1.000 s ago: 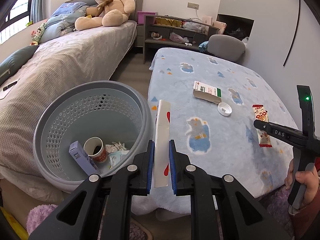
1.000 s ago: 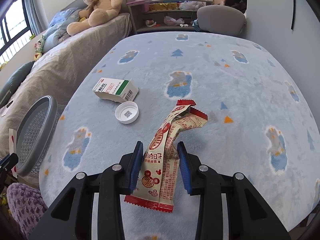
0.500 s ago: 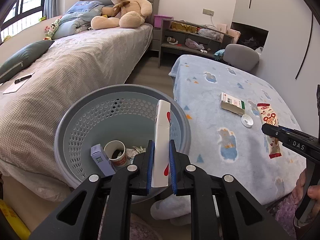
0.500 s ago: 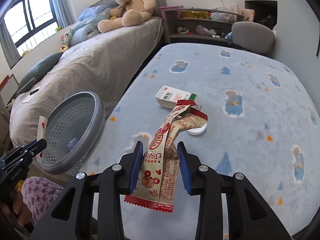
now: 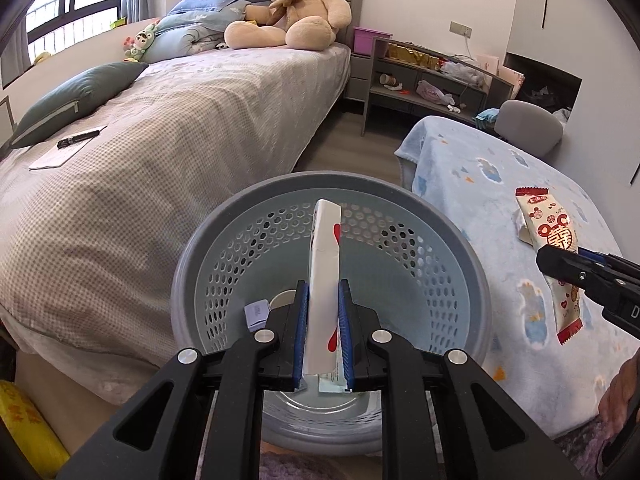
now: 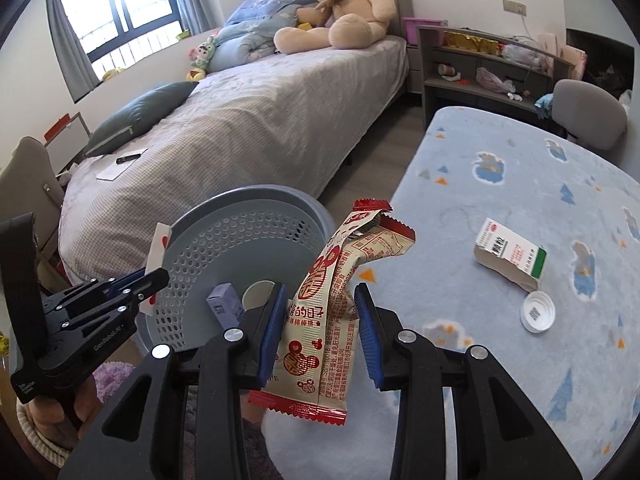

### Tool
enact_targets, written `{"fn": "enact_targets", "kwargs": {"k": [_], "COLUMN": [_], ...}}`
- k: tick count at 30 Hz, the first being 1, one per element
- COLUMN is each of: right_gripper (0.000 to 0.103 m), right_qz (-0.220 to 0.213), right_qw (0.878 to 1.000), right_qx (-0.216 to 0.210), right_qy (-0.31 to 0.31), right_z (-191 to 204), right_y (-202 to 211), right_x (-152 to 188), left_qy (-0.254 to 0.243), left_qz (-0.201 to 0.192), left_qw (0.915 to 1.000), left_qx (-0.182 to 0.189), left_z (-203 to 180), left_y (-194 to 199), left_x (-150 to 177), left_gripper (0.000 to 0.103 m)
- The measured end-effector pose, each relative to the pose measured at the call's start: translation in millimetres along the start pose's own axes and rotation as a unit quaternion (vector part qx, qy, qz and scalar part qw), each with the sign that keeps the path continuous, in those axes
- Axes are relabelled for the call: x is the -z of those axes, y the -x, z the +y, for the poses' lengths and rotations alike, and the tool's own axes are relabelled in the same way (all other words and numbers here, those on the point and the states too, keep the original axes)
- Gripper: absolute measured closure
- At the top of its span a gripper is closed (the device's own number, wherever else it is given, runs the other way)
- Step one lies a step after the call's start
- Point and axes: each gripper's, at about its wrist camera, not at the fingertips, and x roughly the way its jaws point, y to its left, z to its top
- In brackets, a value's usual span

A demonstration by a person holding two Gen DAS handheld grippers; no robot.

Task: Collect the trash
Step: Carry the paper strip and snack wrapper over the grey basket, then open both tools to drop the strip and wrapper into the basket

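My left gripper (image 5: 322,334) is shut on a flat white wrapper with red marks (image 5: 325,264), held upright over the grey perforated basket (image 5: 460,248). My right gripper (image 6: 318,322) is shut on a cream and red snack wrapper (image 6: 320,300), held in the air at the table's left edge beside the basket (image 6: 192,224). That wrapper also shows in the left wrist view (image 5: 550,236). In the basket lie a paper cup (image 6: 256,294) and a small purple box (image 6: 224,304). A green and white carton (image 6: 510,254) and a white cap (image 6: 537,312) lie on the table.
The table wears a blue patterned cloth (image 6: 520,184). A bed (image 5: 160,128) with a teddy bear (image 5: 288,12) stands left of the basket. A grey shelf unit (image 5: 424,80) and a grey chair (image 5: 528,126) are at the back. A purple rug (image 6: 112,378) lies below.
Both grippers have swung left with their wrappers. The left one now holds its wrapper over the basket's middle; the right one has left the table's centre and hangs by the basket.
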Motion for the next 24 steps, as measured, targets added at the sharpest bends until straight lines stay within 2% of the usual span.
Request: {"fn": "enact_targets", "kwargs": {"k": [14, 24], "right_gripper": [0.068, 0.068], "right_qz": [0.025, 0.035], "right_qw": [0.998, 0.997], "right_qx": [-0.031, -0.038], "right_qy": [0.042, 0.056], "right_z": [44.4, 54.4], "right_y": [-38.3, -51.0], "right_x": [-14.0, -14.4], "left_qy": [0.029, 0.036], "left_qz": [0.013, 0.018], "left_qw": [0.9995, 0.9992], "left_qx": [0.005, 0.004], "left_z": [23.6, 29.0], "left_y": [-25.6, -34.8], "left_x": [-7.1, -11.5], "left_gripper": [0.088, 0.088]}}
